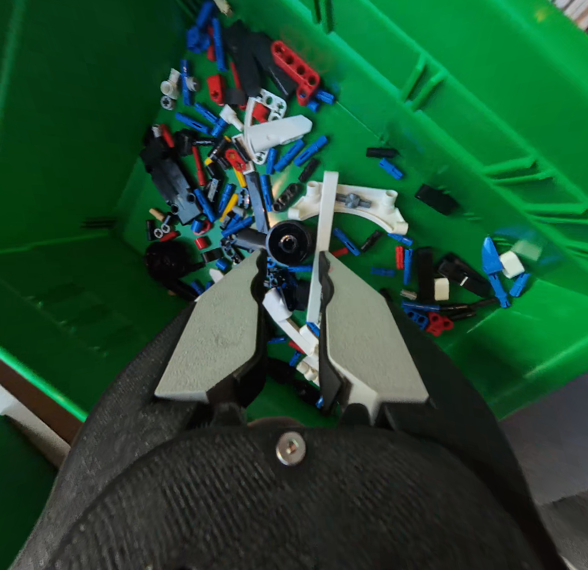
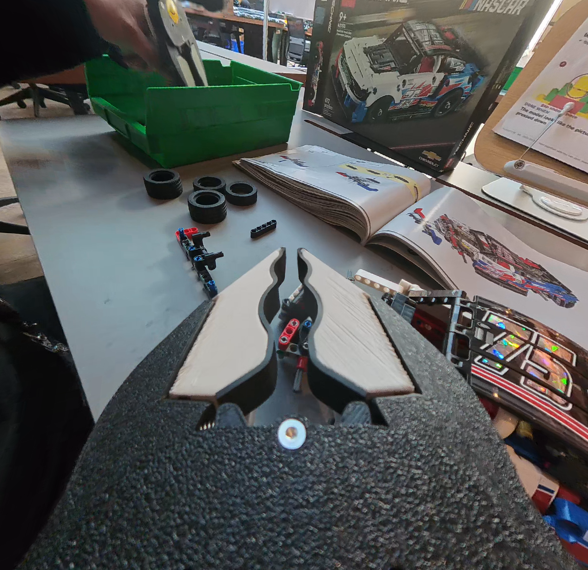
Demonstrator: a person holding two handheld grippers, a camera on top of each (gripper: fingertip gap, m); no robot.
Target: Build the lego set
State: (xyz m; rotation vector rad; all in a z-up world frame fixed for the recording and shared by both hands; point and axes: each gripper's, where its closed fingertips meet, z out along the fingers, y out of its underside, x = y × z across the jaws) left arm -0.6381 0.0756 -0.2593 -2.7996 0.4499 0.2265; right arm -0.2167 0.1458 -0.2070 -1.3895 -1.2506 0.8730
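Observation:
My left gripper is open inside the green bin, low over a pile of loose Lego pieces. A black wheel hub lies just past its tips. A long white strip leans along the inner side of the right finger, over a white arch piece. In the right wrist view the left gripper reaches into the bin. My right gripper hovers over the table, jaws closed to a narrow slit with nothing at the tips. A small red, blue and black assembly shows below its fingers.
On the grey table lie several black tires, a black beam and a black sub-assembly with blue pins. An open instruction book, the set's box and the partly built car are to the right. A person's hand holds the left gripper. Measured from the fingertips, the white arch piece is 5 cm or so from the left gripper and 40 cm from the right.

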